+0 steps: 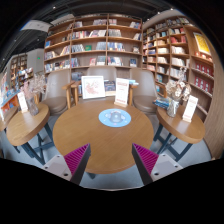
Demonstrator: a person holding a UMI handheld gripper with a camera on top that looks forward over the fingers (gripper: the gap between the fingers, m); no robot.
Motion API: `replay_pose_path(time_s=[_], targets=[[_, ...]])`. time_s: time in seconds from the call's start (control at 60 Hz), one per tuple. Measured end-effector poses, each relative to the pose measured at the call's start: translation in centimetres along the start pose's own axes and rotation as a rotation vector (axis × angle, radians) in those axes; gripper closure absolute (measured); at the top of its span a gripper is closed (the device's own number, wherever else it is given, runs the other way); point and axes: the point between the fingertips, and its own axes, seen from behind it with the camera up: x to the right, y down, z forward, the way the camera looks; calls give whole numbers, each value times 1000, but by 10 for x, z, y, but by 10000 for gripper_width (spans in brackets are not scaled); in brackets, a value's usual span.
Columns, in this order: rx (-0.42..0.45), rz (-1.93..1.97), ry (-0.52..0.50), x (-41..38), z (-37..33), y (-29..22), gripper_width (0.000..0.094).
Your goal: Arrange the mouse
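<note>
gripper view | tool (pixel 111 160) spread wide, released (nothing between its fingers) | hovering over round table (pixel 85 135); blue mat (pixel 114 118) beyond

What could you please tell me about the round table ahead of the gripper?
The round table has a brown, wood-looking top. A blue round mat lies flat near its middle, and two upright signs stand at its far edge. It sits just beyond the open hand-held gripper, which does not touch it.

Open tool (pixel 111 158) above round table (pixel 85 135)
</note>
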Motion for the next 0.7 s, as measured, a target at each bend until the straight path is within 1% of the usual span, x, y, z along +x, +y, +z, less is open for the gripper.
replay_pose_path(time_s=[0.1, 0.233, 0.45, 0.567, 0.617, 0.7], targets=[[15, -11, 11, 2, -6, -2, 81], [23, -30, -5, -2, -11, -1, 85], [32, -18, 10, 5, -13, -2, 84], [60, -44, 36, 12, -14, -12, 82], [52, -46, 38, 12, -13, -10, 84], [41, -24, 15, 9, -15, -9, 85]])
